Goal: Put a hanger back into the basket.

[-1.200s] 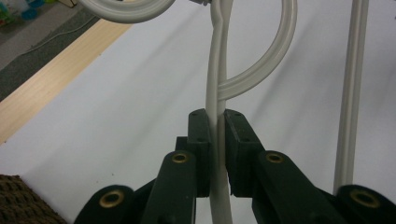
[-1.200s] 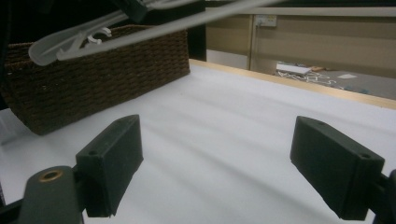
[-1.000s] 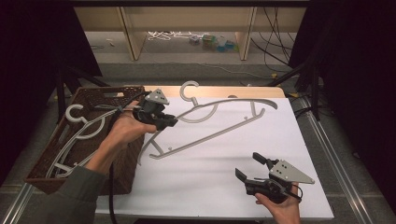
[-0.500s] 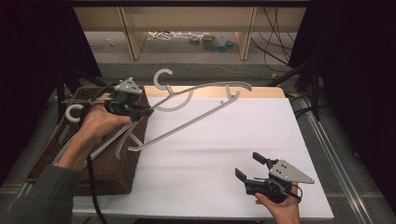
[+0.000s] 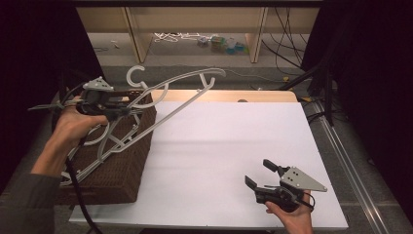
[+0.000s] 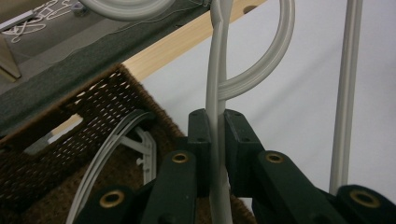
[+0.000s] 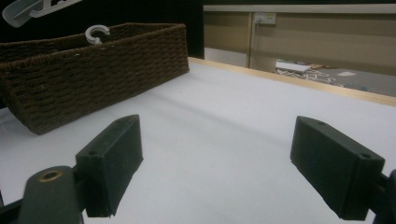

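A long grey plastic hanger (image 5: 185,92) hangs tilted in the air, its low end over the brown wicker basket (image 5: 131,165) at the table's left. My left gripper (image 5: 118,111) is shut on it above the basket. In the left gripper view the jaws pinch the hanger's thin bar (image 6: 215,70) at the left gripper's tips (image 6: 216,135), over the basket's far corner (image 6: 93,135). More grey hangers (image 5: 109,144) lie in the basket. My right gripper (image 5: 259,173) rests low at the front right of the white sheet, open and empty, as the right gripper (image 7: 217,154) view also shows.
The white sheet (image 5: 234,136) covers the table right of the basket, with a wooden strip (image 5: 219,95) along its far edge. Beyond stands a low shelf with small clutter (image 5: 214,41). From the right gripper the basket (image 7: 93,79) stands at far left.
My left gripper has carried the hanger leftward from above the white sheet to above the basket, lifting it slightly. The right gripper has stayed where it was.
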Demonstrator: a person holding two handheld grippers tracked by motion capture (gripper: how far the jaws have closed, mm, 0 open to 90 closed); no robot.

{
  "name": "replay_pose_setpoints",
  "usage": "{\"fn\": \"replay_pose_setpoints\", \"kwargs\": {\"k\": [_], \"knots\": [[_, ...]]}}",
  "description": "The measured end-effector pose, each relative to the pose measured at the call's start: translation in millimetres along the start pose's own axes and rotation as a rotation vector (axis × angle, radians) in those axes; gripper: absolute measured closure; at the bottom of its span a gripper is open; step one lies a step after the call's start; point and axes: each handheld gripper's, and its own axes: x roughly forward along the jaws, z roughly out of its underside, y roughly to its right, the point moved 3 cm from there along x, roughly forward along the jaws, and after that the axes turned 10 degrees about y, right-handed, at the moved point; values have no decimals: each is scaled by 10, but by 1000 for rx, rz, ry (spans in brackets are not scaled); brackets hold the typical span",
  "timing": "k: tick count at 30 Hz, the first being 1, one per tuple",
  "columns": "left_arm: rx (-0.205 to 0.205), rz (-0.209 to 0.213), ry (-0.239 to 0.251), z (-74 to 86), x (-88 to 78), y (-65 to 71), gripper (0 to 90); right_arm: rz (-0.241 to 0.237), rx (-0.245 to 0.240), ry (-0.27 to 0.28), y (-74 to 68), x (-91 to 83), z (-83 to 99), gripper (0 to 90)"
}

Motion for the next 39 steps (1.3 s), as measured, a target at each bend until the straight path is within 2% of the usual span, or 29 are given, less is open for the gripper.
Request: {"fn": "replay_pose_setpoints", "kwargs": {"k": [5,7,9,11,12,13,16,20,29,39], "knots": [[-44,-64,-20,141,-113,-178,816,10,-5,-14,3,-14,-4,177],[-68,-69,-22,202,-138,-237,816,2,-2,1,7,-2,4,177],[-92,-93,-14,254,-161,-285,816,0,2,-4,1,-3,0,177],[-100,-96,-24,306,-197,-345,816,2,0,-4,-1,1,2,177],[-119,-111,-7,330,-196,-360,815,-3,1,0,-3,5,6,177],[-125,-116,-11,353,-210,-383,816,1,-4,-5,-2,-1,3,177],[-122,-130,-31,429,-254,-452,816,1,4,-5,-1,-3,-1,177],[-137,-162,-34,538,-299,-544,815,11,-2,-14,2,-13,-5,177],[-165,-215,-53,760,-417,-737,815,3,4,-4,-2,0,2,177],[-177,-276,-70,966,-502,-865,815,1,0,-1,-6,2,2,177]]}}
